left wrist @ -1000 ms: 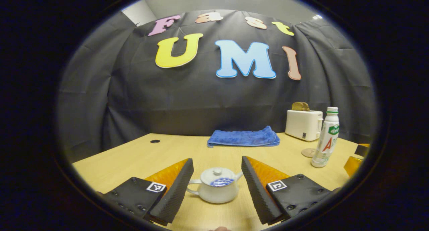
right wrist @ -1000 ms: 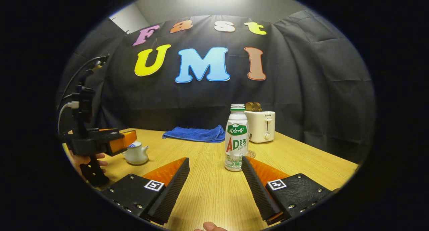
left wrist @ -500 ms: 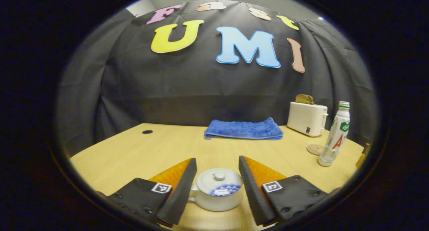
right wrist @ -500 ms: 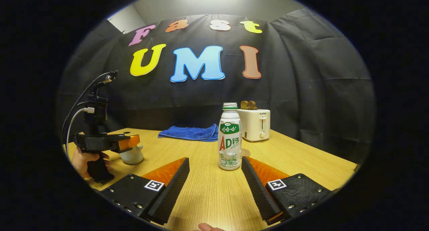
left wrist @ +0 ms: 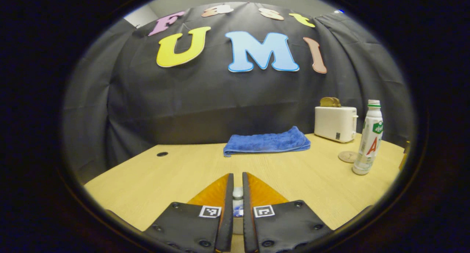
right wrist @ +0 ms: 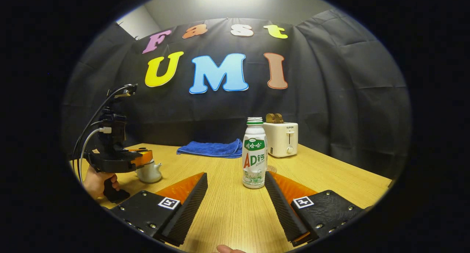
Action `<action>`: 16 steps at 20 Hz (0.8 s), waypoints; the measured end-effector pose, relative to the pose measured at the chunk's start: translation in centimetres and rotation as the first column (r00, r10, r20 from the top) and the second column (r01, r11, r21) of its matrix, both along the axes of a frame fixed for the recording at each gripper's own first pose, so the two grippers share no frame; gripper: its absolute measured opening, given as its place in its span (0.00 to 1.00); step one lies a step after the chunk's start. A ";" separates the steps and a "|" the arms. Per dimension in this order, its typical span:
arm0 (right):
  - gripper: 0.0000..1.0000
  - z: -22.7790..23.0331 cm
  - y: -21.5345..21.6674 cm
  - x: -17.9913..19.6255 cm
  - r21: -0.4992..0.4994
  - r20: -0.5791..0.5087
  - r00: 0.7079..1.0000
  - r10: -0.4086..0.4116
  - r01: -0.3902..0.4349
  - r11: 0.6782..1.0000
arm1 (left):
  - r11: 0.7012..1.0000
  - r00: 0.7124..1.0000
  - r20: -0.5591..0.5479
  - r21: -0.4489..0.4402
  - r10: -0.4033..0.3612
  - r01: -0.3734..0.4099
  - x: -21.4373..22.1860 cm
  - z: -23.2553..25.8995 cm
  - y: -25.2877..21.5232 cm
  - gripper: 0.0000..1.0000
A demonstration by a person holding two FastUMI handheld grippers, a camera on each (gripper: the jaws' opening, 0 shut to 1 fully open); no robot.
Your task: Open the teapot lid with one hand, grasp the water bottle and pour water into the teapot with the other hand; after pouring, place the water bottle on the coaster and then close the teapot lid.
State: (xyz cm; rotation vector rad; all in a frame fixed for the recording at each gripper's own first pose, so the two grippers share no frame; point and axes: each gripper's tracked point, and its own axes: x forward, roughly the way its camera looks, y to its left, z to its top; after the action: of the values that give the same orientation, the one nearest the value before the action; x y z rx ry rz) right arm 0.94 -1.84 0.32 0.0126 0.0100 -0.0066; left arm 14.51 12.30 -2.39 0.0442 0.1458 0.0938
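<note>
In the left gripper view my left gripper (left wrist: 237,176) is shut on the knob of the teapot lid (left wrist: 238,191); the white teapot (left wrist: 238,210) shows as a sliver between the fingers. The right gripper view has that gripper (right wrist: 141,158) low over the teapot (right wrist: 149,171) at the left, held by a hand. The white water bottle (right wrist: 255,158) (left wrist: 368,139) stands upright on the table. My right gripper (right wrist: 235,175) is open, and the bottle stands just beyond its fingertips, closer to the right finger. A round coaster (left wrist: 347,156) (right wrist: 272,168) lies just behind the bottle.
A folded blue towel (left wrist: 267,142) (right wrist: 212,149) lies at the back of the wooden table (left wrist: 154,176). A white toaster (left wrist: 335,123) (right wrist: 282,138) with bread in it stands behind the coaster. A small dark hole (left wrist: 160,154) marks the table's back left.
My left gripper came down over the teapot and closed from wide open onto the lid knob. The right gripper stayed open and barely moved near the bottle.
</note>
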 end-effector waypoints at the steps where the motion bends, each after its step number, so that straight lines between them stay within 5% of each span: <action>1: 0.96 -0.1 -0.1 0.1 -0.004 0.000 1.000 -0.001 0.001 1.000 | 1.000 1.000 0.007 -0.018 -0.004 0.004 0.0 -0.3 0.2 0.17; 4: 0.96 -0.2 -0.6 0.5 -0.018 -0.001 1.000 -0.011 0.011 1.000 | 0.999 1.000 0.021 -0.044 -0.013 0.014 0.0 0.2 0.3 0.11; 16: 0.96 3.4 -3.6 5.2 -0.127 0.090 0.995 -0.034 0.046 0.991 | 0.993 0.986 0.149 -0.078 -0.079 0.091 -2.7 4.5 -1.2 0.15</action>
State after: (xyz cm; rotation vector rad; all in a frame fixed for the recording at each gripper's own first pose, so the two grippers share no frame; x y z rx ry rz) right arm 6.14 -5.47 3.73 -0.1159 -0.0782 -0.0468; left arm 11.78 11.14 2.16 -0.0410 0.0014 0.0055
